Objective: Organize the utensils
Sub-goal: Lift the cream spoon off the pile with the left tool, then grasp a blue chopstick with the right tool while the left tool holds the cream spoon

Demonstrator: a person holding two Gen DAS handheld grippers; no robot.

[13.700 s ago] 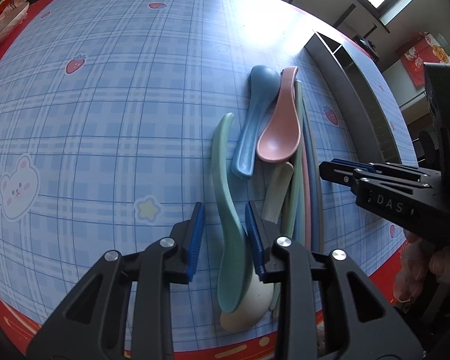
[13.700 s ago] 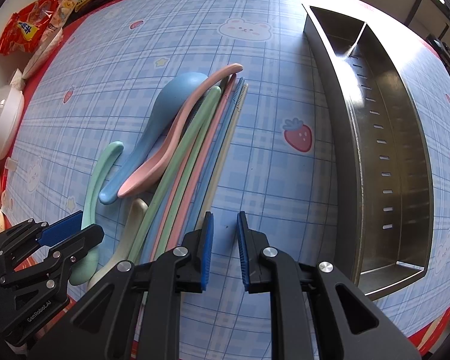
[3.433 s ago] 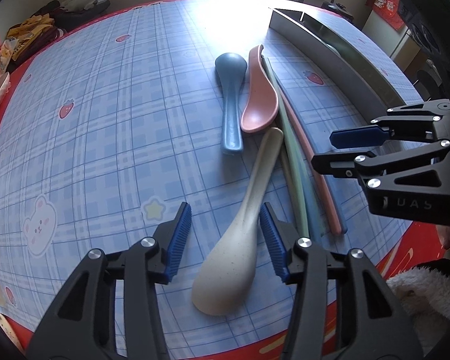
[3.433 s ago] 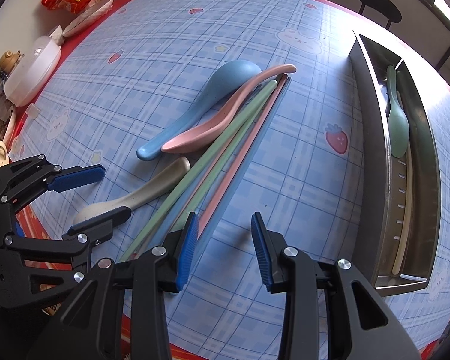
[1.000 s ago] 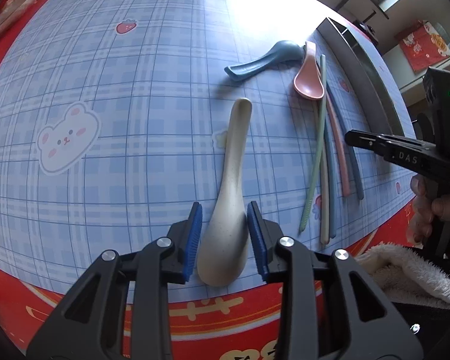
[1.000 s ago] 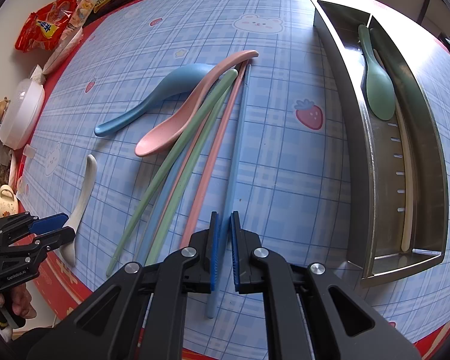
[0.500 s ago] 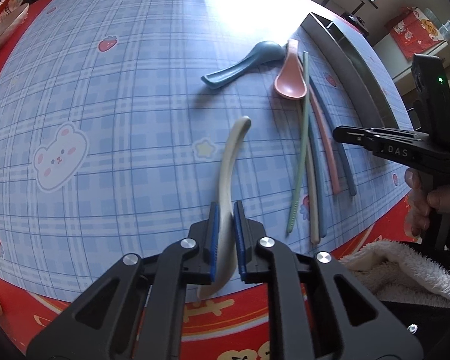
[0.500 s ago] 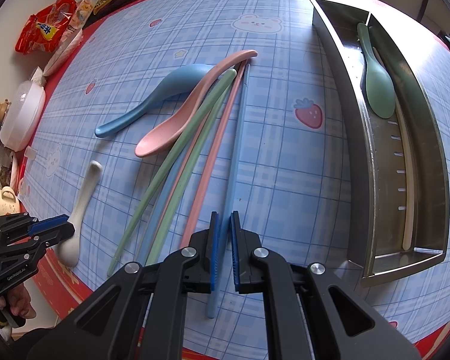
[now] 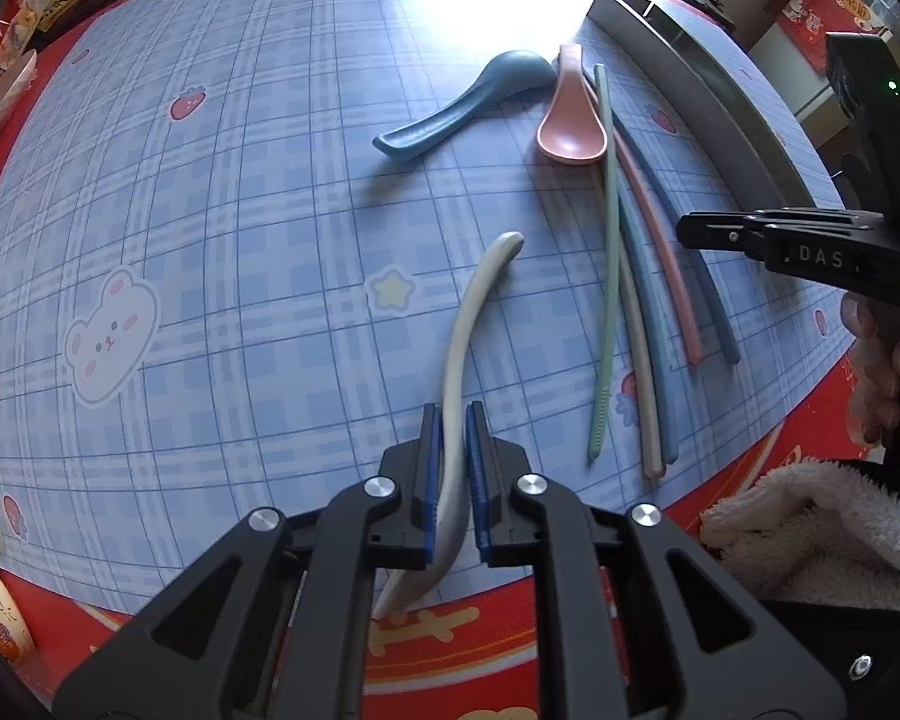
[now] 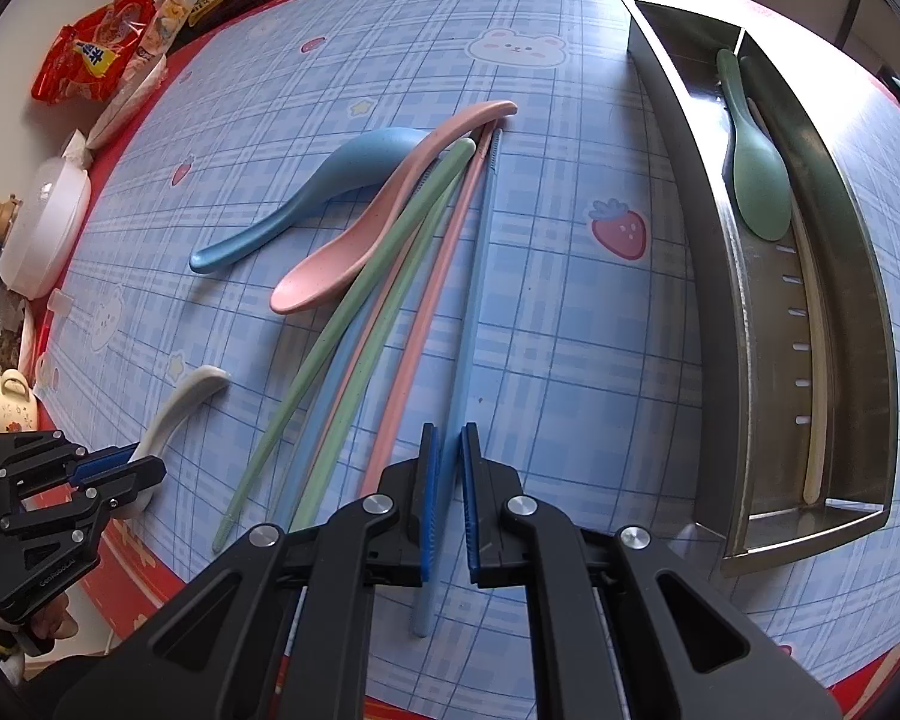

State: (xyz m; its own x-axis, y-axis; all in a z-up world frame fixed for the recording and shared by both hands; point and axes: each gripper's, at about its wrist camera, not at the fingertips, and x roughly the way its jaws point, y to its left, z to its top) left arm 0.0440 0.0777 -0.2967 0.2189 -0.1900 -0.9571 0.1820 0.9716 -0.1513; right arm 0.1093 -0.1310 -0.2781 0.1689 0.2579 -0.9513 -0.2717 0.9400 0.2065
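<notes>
The cream spoon (image 9: 468, 324), flat a second ago, is now turned on edge and pinched by the left tool (image 9: 452, 468) at the worktop's (image 9: 240, 252) six o'clock edge. A blue chopstick (image 10: 471, 312) is pinched by the right tool (image 10: 448, 498), unchanged. The spoon's bowl is largely hidden beneath the left tool.

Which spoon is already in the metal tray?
The green spoon. It lies inside the metal tray, while the blue spoon and pink spoon lie on the tablecloth and the left gripper holds the cream one.
</notes>
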